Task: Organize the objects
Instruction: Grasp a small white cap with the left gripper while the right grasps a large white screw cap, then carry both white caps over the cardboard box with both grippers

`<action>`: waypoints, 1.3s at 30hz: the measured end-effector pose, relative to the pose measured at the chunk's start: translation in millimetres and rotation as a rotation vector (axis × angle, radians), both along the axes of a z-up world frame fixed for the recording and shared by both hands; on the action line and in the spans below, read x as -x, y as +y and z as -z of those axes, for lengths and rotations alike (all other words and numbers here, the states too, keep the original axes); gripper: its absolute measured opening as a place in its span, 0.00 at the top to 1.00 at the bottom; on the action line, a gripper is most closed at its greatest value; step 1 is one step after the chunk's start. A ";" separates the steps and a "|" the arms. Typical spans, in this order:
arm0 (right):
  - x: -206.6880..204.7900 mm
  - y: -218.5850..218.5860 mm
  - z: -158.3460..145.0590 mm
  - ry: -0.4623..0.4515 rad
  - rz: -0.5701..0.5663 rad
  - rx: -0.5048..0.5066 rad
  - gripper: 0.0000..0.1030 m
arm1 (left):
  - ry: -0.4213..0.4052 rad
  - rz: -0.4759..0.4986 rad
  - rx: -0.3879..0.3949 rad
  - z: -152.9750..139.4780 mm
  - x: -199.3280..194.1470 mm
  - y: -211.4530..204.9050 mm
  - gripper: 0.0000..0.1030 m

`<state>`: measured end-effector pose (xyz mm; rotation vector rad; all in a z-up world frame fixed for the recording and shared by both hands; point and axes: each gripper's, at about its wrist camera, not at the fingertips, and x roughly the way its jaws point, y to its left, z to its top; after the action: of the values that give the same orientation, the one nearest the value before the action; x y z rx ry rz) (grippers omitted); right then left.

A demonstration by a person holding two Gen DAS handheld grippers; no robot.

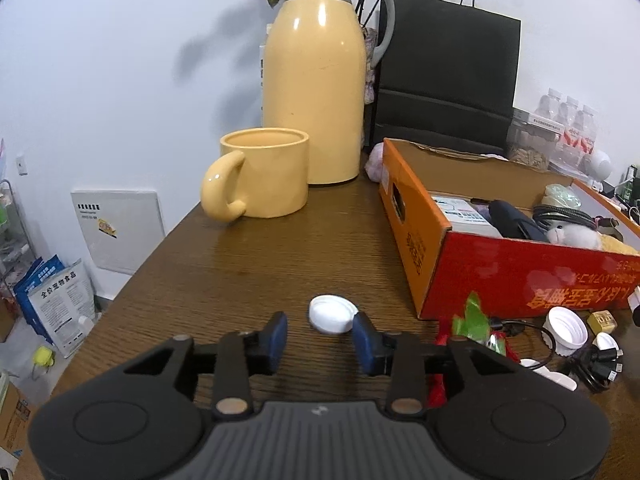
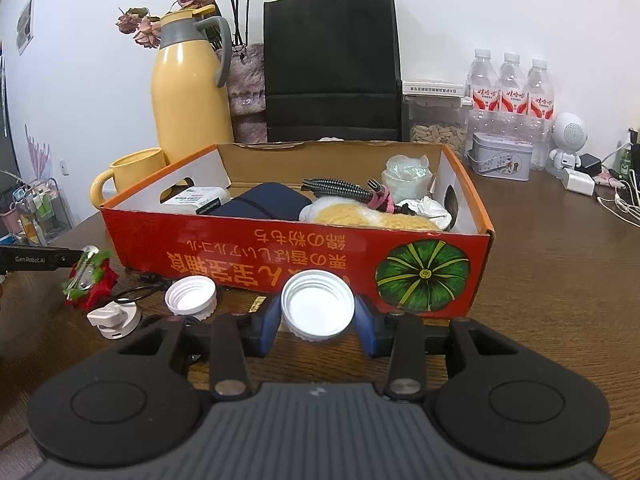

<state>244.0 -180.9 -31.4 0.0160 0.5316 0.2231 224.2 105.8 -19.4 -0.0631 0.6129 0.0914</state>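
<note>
Before the red box [image 2: 304, 252], my right gripper [image 2: 318, 316] clamps a white cap [image 2: 318, 310]; my left gripper [image 1: 320, 338], fingers apart, sits by a white lid [image 1: 332, 314] on the table [image 1: 240, 264].

Bright, even light; fisheye-bent edges, perhaps slightly soft.

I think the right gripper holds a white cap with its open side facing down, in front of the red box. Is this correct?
Not quite. The right gripper holds the white cap with its open side facing up; the right wrist view shows its hollow inside. It is indeed in front of the red box.
</note>
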 end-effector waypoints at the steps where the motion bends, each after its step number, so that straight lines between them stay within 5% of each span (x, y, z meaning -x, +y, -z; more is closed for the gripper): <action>1: -0.2 -0.1 0.3 0.001 0.001 0.001 0.61 | 0.004 0.004 0.004 0.3 -0.9 -0.1 0.66; 10: -1.6 2.7 2.0 0.004 0.004 0.016 0.61 | 0.030 0.018 -0.069 7.6 -22.8 -10.2 0.62; 11: -1.9 2.6 2.2 0.004 0.006 0.017 0.61 | 0.029 0.025 -0.064 7.8 -24.0 -10.2 0.72; 13: -1.5 2.5 1.9 0.000 0.011 0.017 0.61 | 0.019 0.043 -0.036 7.0 -22.7 -8.3 0.74; 28: 8.9 5.8 -12.7 -0.093 0.005 -0.003 0.61 | -0.113 -0.029 -0.034 -15.6 -0.9 -11.9 0.74; 39: -11.4 14.9 -45.9 -0.177 -0.024 -0.008 0.61 | -0.215 -0.038 -0.049 -55.1 -12.1 -51.8 0.74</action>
<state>255.4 -166.0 14.6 -0.0020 0.3550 0.2472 236.3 54.0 35.8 -0.0362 0.3950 0.1350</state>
